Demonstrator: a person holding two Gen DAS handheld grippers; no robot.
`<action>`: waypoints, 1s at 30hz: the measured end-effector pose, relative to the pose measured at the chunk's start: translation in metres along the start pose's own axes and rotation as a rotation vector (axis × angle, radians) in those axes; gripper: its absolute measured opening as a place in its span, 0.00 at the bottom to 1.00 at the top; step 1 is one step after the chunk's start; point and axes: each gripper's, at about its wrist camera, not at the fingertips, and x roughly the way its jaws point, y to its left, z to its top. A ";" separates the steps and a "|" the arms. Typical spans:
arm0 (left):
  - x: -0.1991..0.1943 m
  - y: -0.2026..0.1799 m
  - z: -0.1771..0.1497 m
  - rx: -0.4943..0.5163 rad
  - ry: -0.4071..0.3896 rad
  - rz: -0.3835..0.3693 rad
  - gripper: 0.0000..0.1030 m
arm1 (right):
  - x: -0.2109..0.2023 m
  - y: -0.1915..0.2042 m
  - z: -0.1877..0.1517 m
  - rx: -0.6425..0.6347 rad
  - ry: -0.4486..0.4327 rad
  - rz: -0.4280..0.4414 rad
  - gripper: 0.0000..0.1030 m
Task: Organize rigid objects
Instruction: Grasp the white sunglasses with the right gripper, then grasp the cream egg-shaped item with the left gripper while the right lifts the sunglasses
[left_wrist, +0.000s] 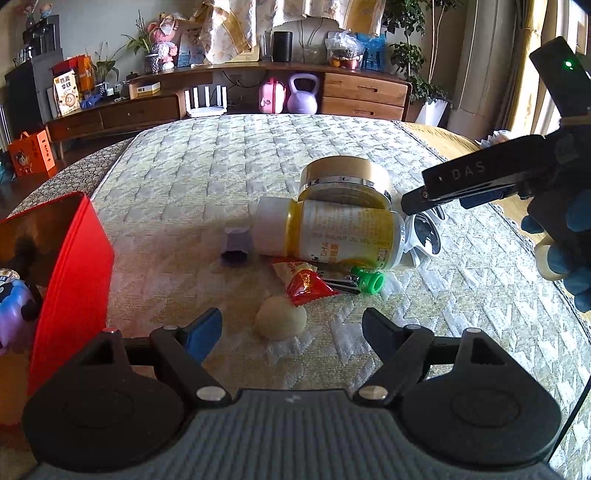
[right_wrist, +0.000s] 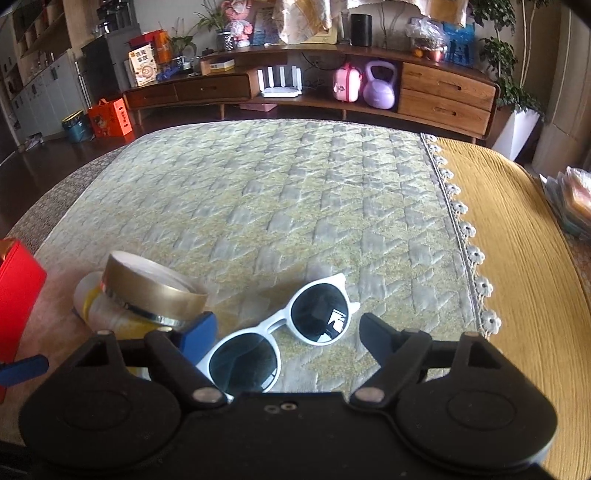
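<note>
On the quilted mat (left_wrist: 229, 173) lie a gold-lidded jar (left_wrist: 345, 181), a yellow pill bottle (left_wrist: 328, 232) on its side, white sunglasses (left_wrist: 424, 232), a green-handled nail clipper (left_wrist: 364, 282), a red snack packet (left_wrist: 306, 282), a pale round ball (left_wrist: 281, 318) and a small purple piece (left_wrist: 236, 246). My left gripper (left_wrist: 291, 326) is open, with the ball between its fingers. My right gripper (right_wrist: 286, 332) is open and empty above the sunglasses (right_wrist: 280, 339); the jar (right_wrist: 153, 291) lies beside its left finger. It also shows in the left wrist view (left_wrist: 413, 205).
A red open box (left_wrist: 70, 280) stands at the left with a purple toy (left_wrist: 14, 310) inside. A yellow cloth (right_wrist: 517, 258) covers the right side of the surface. A wooden sideboard (right_wrist: 332, 88) lies beyond the far edge.
</note>
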 end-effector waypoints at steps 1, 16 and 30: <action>0.001 -0.001 0.000 0.004 0.000 -0.001 0.81 | 0.003 0.000 0.001 0.012 0.003 -0.007 0.81; 0.011 -0.001 0.002 0.012 0.006 0.002 0.57 | 0.024 0.001 -0.006 0.065 0.033 -0.048 0.74; 0.011 0.007 0.008 -0.007 0.013 0.016 0.29 | 0.003 0.020 -0.017 0.055 0.046 0.040 0.31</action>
